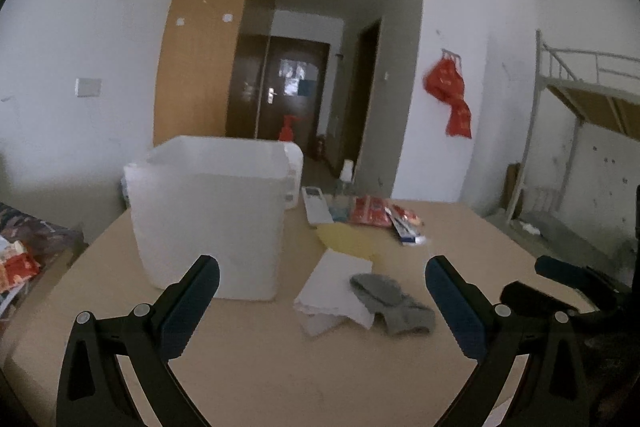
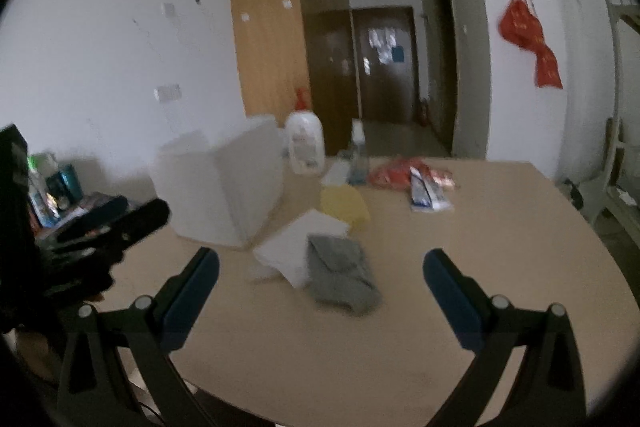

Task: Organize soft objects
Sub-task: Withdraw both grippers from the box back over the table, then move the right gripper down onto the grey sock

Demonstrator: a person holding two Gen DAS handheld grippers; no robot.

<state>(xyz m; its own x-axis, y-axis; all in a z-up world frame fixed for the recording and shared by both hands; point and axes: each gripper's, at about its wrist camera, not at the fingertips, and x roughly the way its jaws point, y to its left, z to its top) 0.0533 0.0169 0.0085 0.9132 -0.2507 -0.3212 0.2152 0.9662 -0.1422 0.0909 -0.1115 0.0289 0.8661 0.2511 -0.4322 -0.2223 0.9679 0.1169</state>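
Note:
A grey cloth (image 1: 394,303) (image 2: 340,277) lies crumpled on a white cloth (image 1: 334,287) (image 2: 294,247) in the middle of the beige table (image 1: 260,359). A yellow cloth (image 1: 348,239) (image 2: 344,205) lies just behind them. A white bin (image 1: 208,215) (image 2: 224,187) stands at the left. My left gripper (image 1: 322,271) is open and empty, above the table, in front of the cloths. My right gripper (image 2: 320,265) is open and empty, also in front of the cloths. The right gripper shows at the right edge of the left wrist view (image 1: 576,283), and the left gripper at the left of the right wrist view (image 2: 116,223).
At the table's far side lie a white remote (image 1: 316,205), red packets (image 1: 370,211) (image 2: 394,173), a toothpaste tube (image 1: 406,227) (image 2: 424,193), a small bottle (image 2: 357,155) and a white pump jug (image 2: 305,143). A metal bunk bed (image 1: 580,107) stands at the right.

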